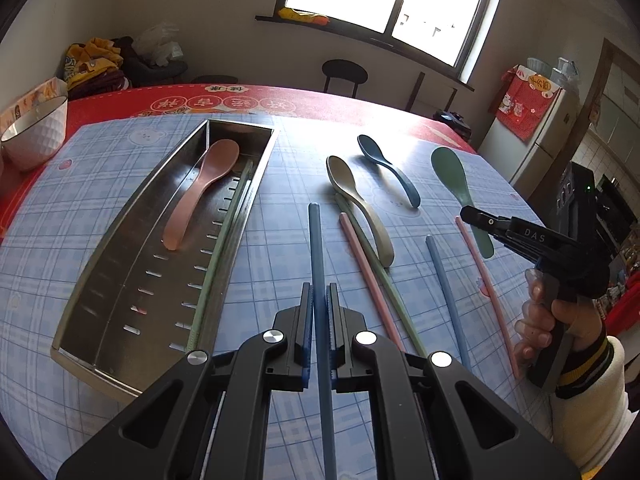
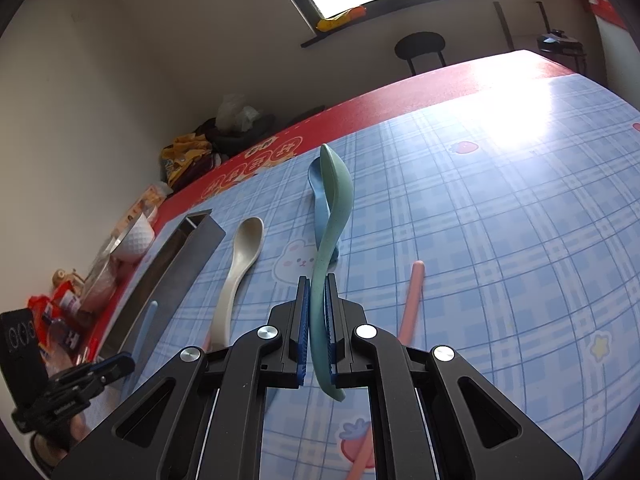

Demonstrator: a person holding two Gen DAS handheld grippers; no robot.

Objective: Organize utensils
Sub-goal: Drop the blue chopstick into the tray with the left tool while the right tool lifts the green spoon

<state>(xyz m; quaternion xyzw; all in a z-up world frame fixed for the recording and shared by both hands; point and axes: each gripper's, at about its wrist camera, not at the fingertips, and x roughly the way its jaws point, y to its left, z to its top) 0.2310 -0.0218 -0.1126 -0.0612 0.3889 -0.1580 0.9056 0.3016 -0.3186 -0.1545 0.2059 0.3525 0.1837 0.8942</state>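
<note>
My left gripper (image 1: 319, 286) is shut on a blue chopstick (image 1: 316, 240) that points away over the plaid mat, just right of the steel tray (image 1: 120, 248). In the tray lie a pink spoon (image 1: 200, 192) and a green chopstick (image 1: 224, 248). My right gripper (image 2: 318, 280) is shut on the handle of a green spoon (image 2: 336, 200), bowl end raised and turned on edge. In the left wrist view the right gripper (image 1: 466, 213) sits at the right with the green spoon (image 1: 450, 172). A beige spoon (image 1: 352, 196), a dark blue spoon (image 1: 384, 164) and loose chopsticks lie between.
On the mat lie a pink chopstick (image 1: 368, 272), a green chopstick (image 1: 384, 280), a second blue chopstick (image 1: 444, 292) and another pink chopstick (image 1: 488, 292). A white bowl (image 1: 36, 132) stands at the far left on the red cloth, with snack packets (image 2: 60, 308) beyond.
</note>
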